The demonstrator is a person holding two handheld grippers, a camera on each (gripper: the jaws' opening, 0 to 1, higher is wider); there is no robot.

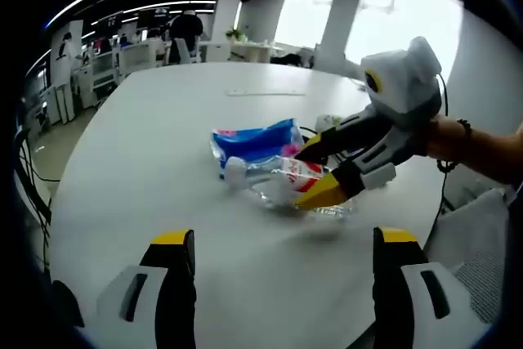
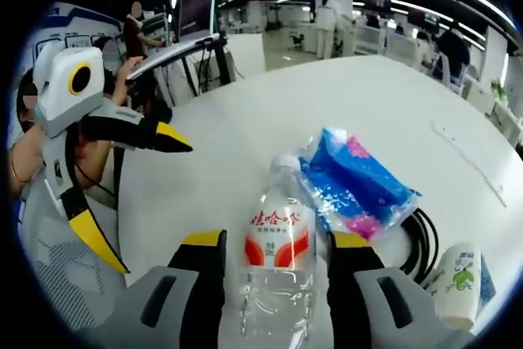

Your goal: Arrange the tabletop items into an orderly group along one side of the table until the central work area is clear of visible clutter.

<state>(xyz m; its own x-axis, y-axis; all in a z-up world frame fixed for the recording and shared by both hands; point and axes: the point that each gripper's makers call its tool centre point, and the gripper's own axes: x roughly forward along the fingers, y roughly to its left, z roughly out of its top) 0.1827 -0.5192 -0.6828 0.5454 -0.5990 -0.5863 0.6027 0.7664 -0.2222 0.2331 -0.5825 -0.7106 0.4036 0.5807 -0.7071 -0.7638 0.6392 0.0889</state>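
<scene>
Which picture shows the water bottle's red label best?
The right gripper view: the bottle stands close between the right gripper's fingers, label facing the camera. In the left gripper view the bottle lies farther off, partly hidden by that gripper.

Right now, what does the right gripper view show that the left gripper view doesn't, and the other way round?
The right gripper view adds a paper cup beside coiled black cables, and the left gripper open above the table edge. The left gripper view adds a flat white strip lying far across the table. Both share the water bottle lying between the right gripper jaws and the blue-and-pink packet beside it.
</scene>
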